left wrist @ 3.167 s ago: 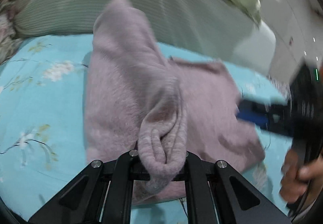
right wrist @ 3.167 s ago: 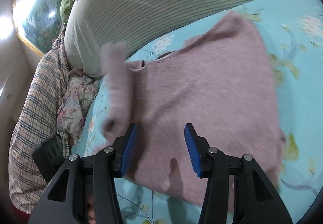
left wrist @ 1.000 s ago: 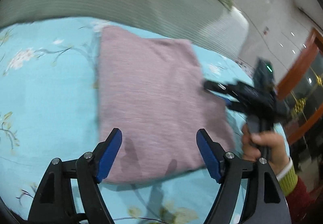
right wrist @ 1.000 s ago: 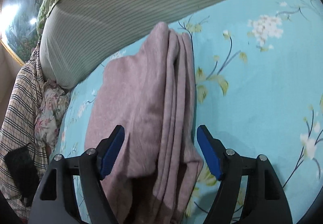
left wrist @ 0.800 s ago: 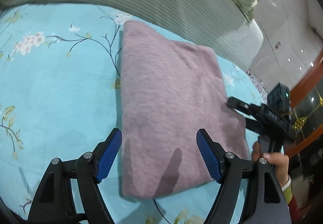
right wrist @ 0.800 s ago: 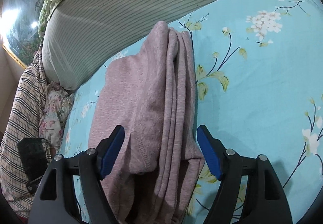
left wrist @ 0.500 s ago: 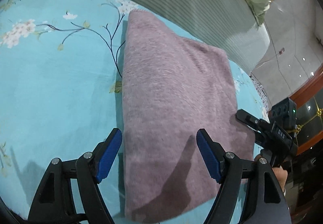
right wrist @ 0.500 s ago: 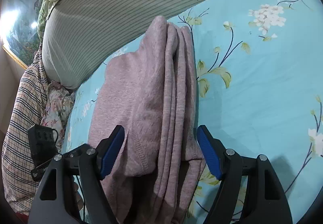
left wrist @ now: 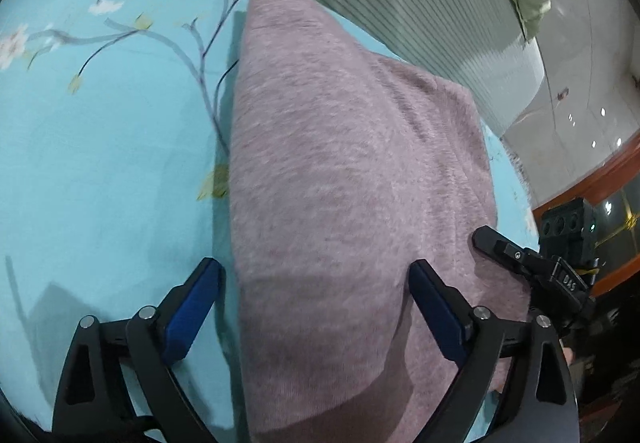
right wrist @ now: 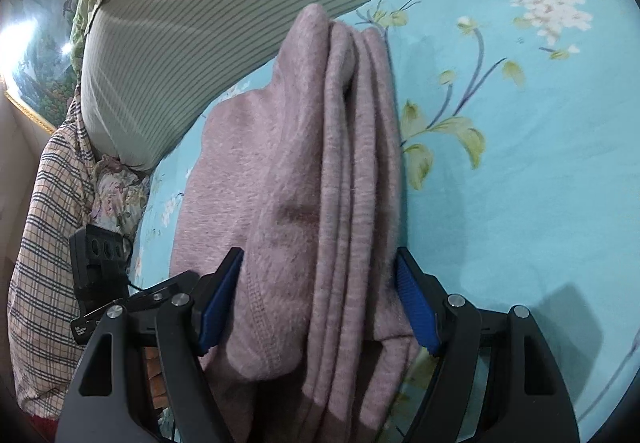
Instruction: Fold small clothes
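Plainly the folded mauve knitted garment (left wrist: 352,203) lies flat on the turquoise flower-printed bedsheet (left wrist: 100,163), near the grey-green striped bolster (right wrist: 224,3) at the far side, and both tools have it from opposite sides. The left claw (left wrist: 316,307) has just been opening its jaws, which stand spread with the near left corner of the cloth between them, pads not pressing it. The right claw (right wrist: 320,299) is likewise spread, straddling the stacked folded edges without pinching. My worry is those loose layers: if the right claw closes on only the upper ones, the lower ones would likely slide out and the fold come undone. The left one, astride just a corner, could drag the bundle askew or catch the sheet beneath. A checked cloth (right wrist: 44,203) is heaped at the far left of the bed. No basket, box or other container shows in either view, so nothing is held in one.
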### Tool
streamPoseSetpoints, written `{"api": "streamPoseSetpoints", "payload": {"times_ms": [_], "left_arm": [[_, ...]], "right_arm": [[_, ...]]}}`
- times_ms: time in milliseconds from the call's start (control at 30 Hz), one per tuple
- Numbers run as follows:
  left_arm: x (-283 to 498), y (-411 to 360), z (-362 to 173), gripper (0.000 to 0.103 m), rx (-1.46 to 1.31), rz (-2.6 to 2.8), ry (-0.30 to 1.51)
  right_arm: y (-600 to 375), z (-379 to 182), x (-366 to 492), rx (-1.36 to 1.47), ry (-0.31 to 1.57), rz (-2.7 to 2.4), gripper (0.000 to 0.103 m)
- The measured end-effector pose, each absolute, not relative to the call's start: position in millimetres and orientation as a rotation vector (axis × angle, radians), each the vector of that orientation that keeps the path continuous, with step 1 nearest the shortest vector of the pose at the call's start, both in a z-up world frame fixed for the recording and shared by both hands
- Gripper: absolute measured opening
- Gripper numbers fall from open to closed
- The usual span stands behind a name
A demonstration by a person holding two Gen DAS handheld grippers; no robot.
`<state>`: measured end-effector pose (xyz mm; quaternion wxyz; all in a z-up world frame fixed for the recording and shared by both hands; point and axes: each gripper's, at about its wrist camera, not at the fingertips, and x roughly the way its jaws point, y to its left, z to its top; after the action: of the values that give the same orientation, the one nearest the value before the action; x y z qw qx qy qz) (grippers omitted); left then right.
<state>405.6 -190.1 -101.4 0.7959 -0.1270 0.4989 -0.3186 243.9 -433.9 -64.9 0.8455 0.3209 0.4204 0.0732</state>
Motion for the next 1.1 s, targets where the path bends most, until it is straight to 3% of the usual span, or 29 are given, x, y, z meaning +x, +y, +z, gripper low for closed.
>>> {"api": "streamPoseSetpoints", "payload": {"times_ms": [33,67,133,233,500,900,1100], "left_arm": [[406.0,-193.3,-100.8,0.068,-0.26,-0.702,1.068],[407.8,-197.6,-102.0,0.065,-0.247,-0.699,1.072],[405.9,-198.3,-99.7,0.051,-0.237,-0.703,1.05],[393.7,-193.7,-87.7,0.043,-0.231,-0.708,1.002],[338.3,-113.4,-48.8,0.042,-0.26,-0.635,0.909],[250.8,28.6,-57.6,0.043,-0.307,-0.406,0.874],[254.5,29.7,-83.4,0.055,-0.309,-0.369,0.919]], "right_arm": [[-433.0,-65.8,247.1,0.683,0.892,0.161,0.06],[-433.3,-68.0,248.7,0.692,0.905,0.157,0.051],[-433.8,-69.2,248.5,0.717,0.906,0.159,0.042],[-420.1,-55.0,241.8,0.673,0.877,0.159,0.038],[-329.3,-21.5,227.6,0.578,0.832,0.321,0.036],[-202.8,-55.6,222.8,0.512,0.896,0.488,0.036],[-210.7,-74.7,216.2,0.537,0.932,0.436,0.041]]}}
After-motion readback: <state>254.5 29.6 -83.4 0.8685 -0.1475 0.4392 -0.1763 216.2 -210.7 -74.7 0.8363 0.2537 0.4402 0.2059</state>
